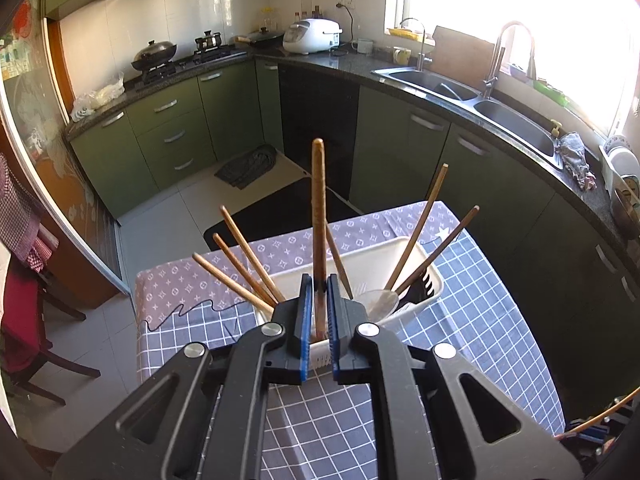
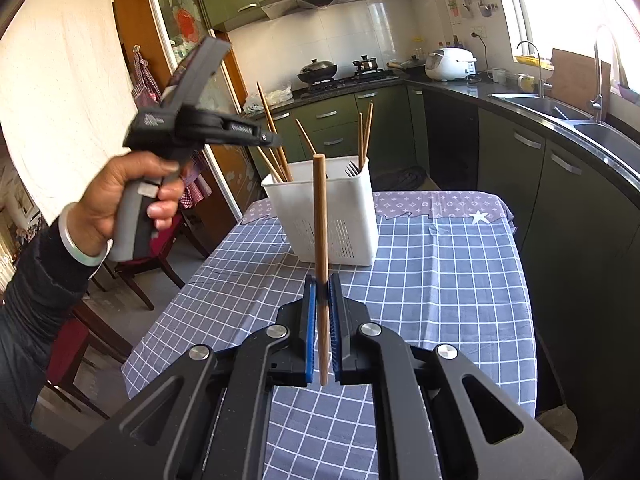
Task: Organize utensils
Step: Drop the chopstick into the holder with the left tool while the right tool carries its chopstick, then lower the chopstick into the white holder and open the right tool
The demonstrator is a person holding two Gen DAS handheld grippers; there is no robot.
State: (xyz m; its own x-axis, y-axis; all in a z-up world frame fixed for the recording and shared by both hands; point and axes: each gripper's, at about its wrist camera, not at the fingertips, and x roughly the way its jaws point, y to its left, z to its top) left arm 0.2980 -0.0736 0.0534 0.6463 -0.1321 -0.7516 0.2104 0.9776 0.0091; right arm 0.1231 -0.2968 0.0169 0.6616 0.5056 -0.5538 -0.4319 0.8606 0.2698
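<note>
The left wrist camera is looking steeply down, close above the white utensil holder (image 1: 356, 264). The right wrist camera is facing it from farther back across the worktop (image 2: 440, 280); both are sharing the holder.

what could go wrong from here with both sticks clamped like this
The left hand-held gripper pinches its wooden stick near the lower end, so the long free end may swing into the chopsticks fanned in the white holder. The right hand-held gripper holds its stick tilted; it may catch the holder's rim.
</note>
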